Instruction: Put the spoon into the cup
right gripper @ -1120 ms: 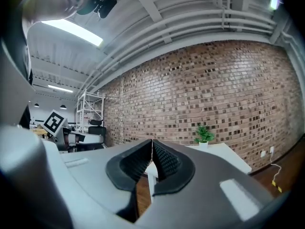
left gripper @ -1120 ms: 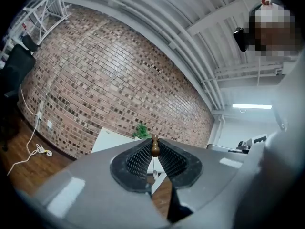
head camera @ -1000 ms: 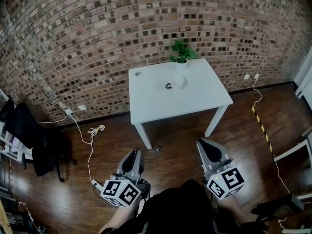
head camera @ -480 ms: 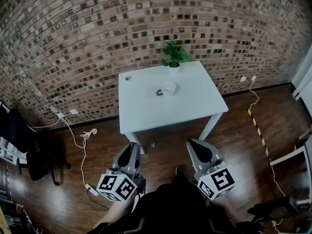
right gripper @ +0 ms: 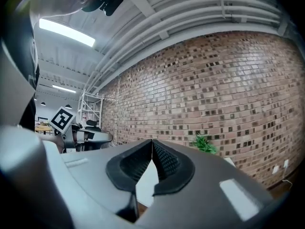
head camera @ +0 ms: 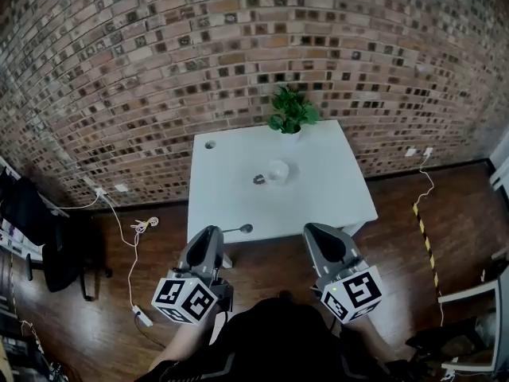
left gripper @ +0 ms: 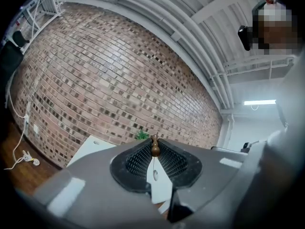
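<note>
A white cup [head camera: 277, 170] stands near the middle of the white table [head camera: 318, 197], with a small dark thing [head camera: 259, 180] just left of it. My left gripper [head camera: 213, 234] is at the table's near edge, level, and shut on a spoon [head camera: 241, 229] that sticks out to the right, bowl outward. In the left gripper view the spoon's brown handle end [left gripper: 155, 147] sits pinched at the jaw tips [left gripper: 155, 144]. My right gripper [head camera: 315, 231] is level beside it and shut, its pads meeting with nothing between them [right gripper: 152, 142]. The jaws hide the cup in both gripper views.
A potted green plant [head camera: 291, 113] stands at the table's far edge against the brick wall. A round hole [head camera: 210, 144] is in the far left corner of the tabletop. Cables [head camera: 143, 227] lie on the wood floor at left, near a dark chair [head camera: 32, 217].
The table has come closer and now lies just ahead of both grippers. Both grippers moved forward together, the left still shut on the spoon.
</note>
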`<action>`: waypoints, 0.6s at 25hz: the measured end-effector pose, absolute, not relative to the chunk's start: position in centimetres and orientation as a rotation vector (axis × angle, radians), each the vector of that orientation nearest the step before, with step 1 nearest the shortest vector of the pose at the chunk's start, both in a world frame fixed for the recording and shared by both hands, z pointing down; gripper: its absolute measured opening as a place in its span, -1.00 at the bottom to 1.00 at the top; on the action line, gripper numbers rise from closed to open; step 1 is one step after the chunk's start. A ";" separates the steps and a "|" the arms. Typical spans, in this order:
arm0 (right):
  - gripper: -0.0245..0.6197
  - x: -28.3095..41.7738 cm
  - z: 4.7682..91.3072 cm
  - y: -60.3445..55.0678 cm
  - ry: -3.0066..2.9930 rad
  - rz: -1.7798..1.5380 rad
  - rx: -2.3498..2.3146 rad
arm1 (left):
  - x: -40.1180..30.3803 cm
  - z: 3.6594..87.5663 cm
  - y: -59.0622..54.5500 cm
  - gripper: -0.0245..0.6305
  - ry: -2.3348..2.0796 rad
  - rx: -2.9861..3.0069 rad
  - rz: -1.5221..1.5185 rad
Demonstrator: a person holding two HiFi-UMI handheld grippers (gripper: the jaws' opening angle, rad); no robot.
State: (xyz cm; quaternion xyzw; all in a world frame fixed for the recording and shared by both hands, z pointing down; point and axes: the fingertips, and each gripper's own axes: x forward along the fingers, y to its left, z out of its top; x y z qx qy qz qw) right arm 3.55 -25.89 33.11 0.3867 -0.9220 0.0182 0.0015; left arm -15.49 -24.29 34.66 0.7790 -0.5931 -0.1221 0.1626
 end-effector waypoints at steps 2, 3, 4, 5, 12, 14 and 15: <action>-0.90 4.0 33.0 -28.4 -2.911 0.073 1.178 | -14.7 34.1 -26.3 -0.82 -1.703 2.219 -0.364; -0.90 4.3 33.1 -29.6 -2.915 0.076 1.163 | -14.4 33.9 -27.2 -0.82 -1.710 2.213 -0.368; -0.90 4.5 33.3 -30.7 -2.914 0.076 1.151 | -14.1 33.9 -28.0 -0.82 -1.718 2.203 -0.373; -0.90 4.8 33.5 -31.7 -2.913 0.078 1.141 | -14.0 34.1 -28.9 -0.82 -1.729 2.191 -0.377; -0.90 6.5 34.6 -36.4 -2.931 0.095 1.086 | -12.7 35.8 -33.3 -0.82 -1.766 2.151 -0.319; -0.90 6.7 35.0 -37.2 -2.935 0.121 1.080 | -12.6 36.3 -33.8 -0.82 -1.771 2.138 -0.296; -0.90 6.8 35.2 -37.5 -2.935 0.131 1.083 | -12.4 36.4 -34.1 -0.82 -1.770 2.131 -0.284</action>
